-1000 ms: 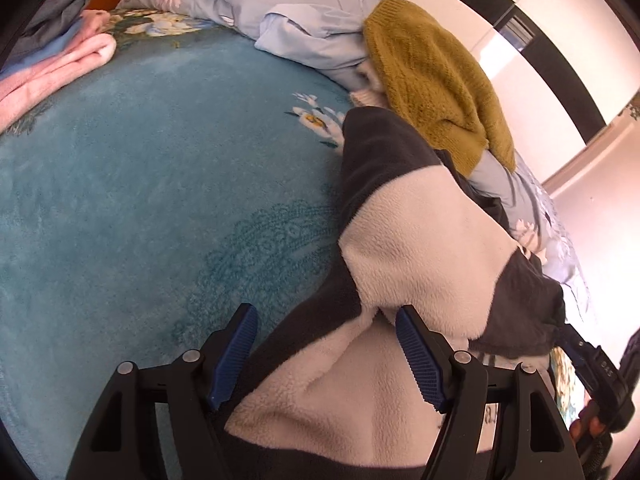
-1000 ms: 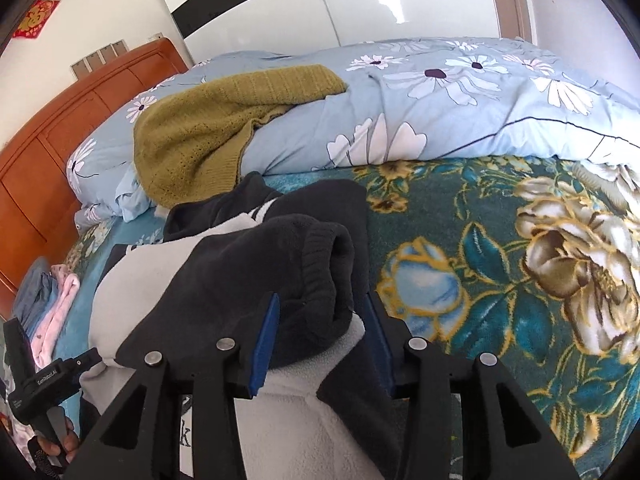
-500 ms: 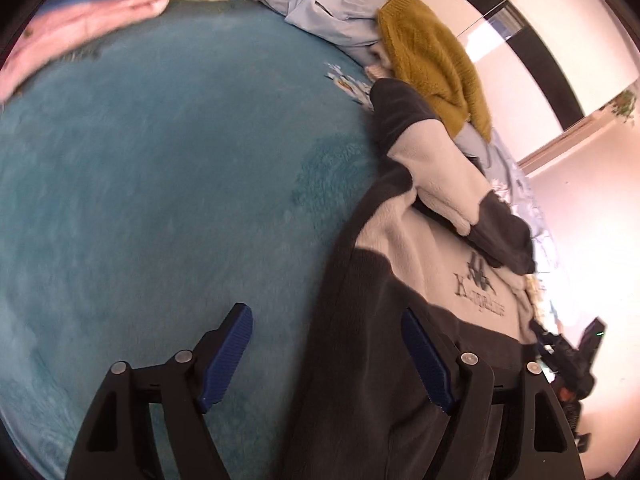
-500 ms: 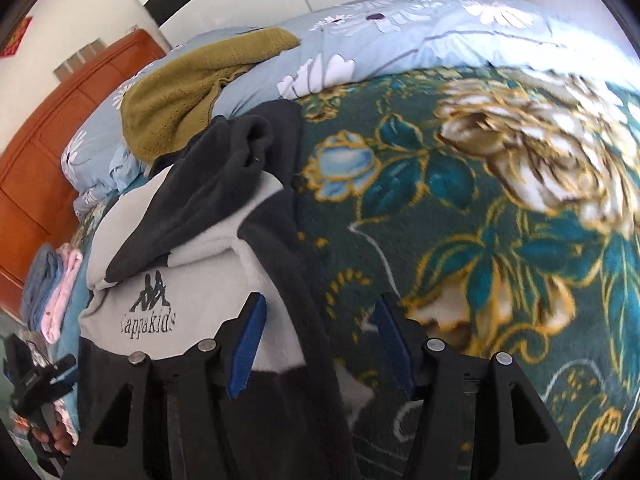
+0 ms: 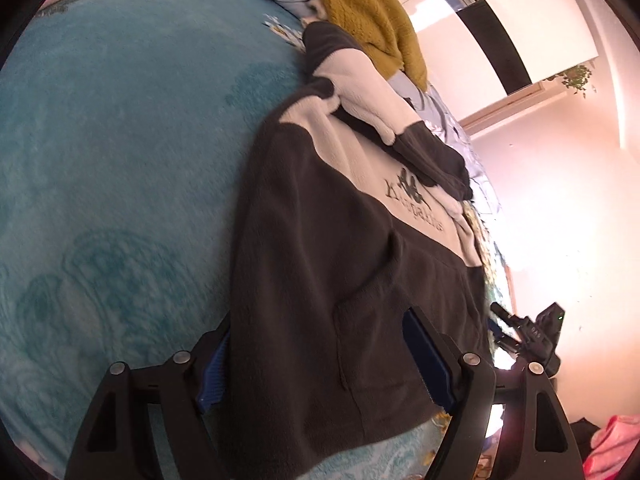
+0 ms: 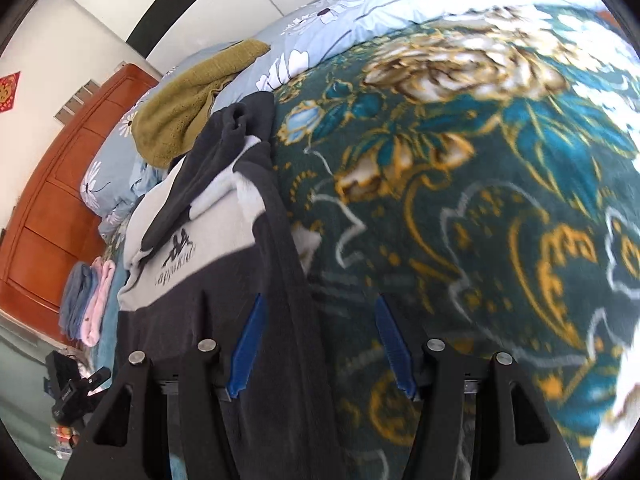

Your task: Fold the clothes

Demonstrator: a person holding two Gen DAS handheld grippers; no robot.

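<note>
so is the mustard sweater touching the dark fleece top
Cannot tell. In the right wrist view the mustard sweater borders the dark fleece top with no visible gap, but overlap could hide one.

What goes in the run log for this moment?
sweatshirt flat on bed, sleeves folded in | left gripper open over hem | right gripper open over side edge

Teal floral blanket (image 6: pixel 500 168), wooden headboard (image 6: pixel 68 200), pale blue flowered duvet (image 6: pixel 360 8) behind.
</note>
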